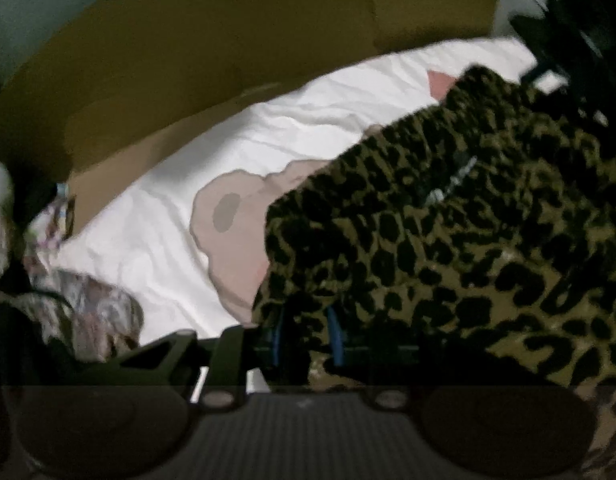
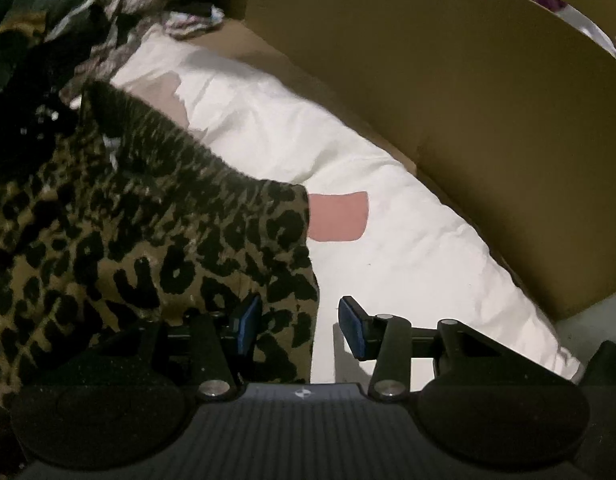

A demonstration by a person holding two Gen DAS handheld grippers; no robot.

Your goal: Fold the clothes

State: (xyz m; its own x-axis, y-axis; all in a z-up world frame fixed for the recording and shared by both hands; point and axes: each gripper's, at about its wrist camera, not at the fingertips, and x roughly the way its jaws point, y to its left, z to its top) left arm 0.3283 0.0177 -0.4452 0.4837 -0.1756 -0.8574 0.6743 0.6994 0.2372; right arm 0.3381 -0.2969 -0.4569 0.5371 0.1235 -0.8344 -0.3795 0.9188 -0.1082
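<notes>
Both of your grippers work the leopard-print garment (image 1: 448,240) on the white bedding (image 2: 408,248). Your left gripper (image 1: 308,334) looks clamped on its edge; your right gripper (image 2: 295,326) stands apart, empty. Next, I judge, grip the near edge.

- We see both wrist views dim overall, with black vignette corners from the fisheye lenses.
- The white bedding (image 1: 267,128) is the brightest surface in each view, nearly blown out in the left wrist view, its creases barely readable.
- The left wrist view is smeared by motion blur; the leopard-print garment (image 1: 448,232) shows streaked spots, and the patterned clothes (image 1: 87,312) at near left are a mush.
- The right wrist view is sharper near the camera; the garment's far edge blurs.
- Straight edges bow: the brown board (image 2: 488,120) curves strongly at right.
- The gripper bodies lie in deep shadow at the bottom.
- A hard shadow falls on the bedding beside the right gripper's blue pads (image 2: 350,326).
</notes>
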